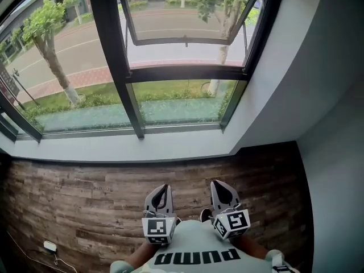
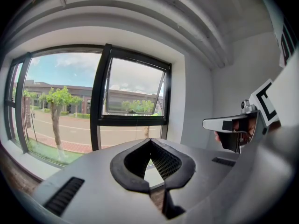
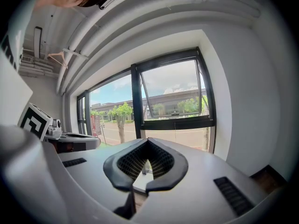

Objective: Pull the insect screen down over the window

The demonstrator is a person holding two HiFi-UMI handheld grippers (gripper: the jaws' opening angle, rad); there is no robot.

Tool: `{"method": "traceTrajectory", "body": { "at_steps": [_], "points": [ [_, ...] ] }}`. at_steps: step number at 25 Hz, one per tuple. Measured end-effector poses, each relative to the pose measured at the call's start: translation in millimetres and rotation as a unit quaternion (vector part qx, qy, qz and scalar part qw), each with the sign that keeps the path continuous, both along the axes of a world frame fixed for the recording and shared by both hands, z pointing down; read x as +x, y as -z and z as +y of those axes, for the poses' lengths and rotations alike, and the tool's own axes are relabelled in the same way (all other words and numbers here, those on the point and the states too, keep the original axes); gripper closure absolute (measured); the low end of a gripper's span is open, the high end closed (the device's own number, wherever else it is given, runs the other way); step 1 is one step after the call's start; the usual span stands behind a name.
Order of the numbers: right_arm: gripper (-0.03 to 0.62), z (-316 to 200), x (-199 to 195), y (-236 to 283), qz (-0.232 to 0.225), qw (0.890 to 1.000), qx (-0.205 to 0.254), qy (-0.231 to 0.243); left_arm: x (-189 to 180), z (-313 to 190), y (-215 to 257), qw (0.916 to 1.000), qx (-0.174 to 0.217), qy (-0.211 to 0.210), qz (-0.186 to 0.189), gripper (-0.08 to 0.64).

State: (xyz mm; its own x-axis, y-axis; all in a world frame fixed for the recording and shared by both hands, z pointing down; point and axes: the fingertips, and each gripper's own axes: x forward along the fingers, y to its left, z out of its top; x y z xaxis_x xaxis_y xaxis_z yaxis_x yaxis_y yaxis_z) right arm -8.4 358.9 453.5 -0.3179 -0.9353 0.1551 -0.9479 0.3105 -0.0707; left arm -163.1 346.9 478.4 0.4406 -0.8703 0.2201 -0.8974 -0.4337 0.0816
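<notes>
Left gripper [image 1: 164, 191] and right gripper [image 1: 220, 187] are squeezed tight and empty, low and far from the window [image 1: 182, 73], since we think the unseen screen waits up top.

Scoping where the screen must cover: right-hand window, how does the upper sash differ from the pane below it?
The upper sash is swung outward at its bottom edge, open; the lower pane sits flush in the frame, closed. The upper sash has its own inner frame; the lower pane shows none. Both are clear glass in dark framing, no screen visible over either.
</notes>
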Motion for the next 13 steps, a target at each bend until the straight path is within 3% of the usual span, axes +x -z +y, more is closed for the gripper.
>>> {"method": "traceTrajectory", "body": {
  "at_steps": [8,13],
  "points": [
    [0.588,-4,3,1,0.006,1.000,0.008,0.001,8,-6,5,0.9999,-0.005,-0.012,-0.009,0.548],
    [0.588,-14,11,-4,0.017,1.000,-0.003,-0.007,15,-14,1,0.9998,-0.009,-0.015,0.004,0.548]
  ]
}}
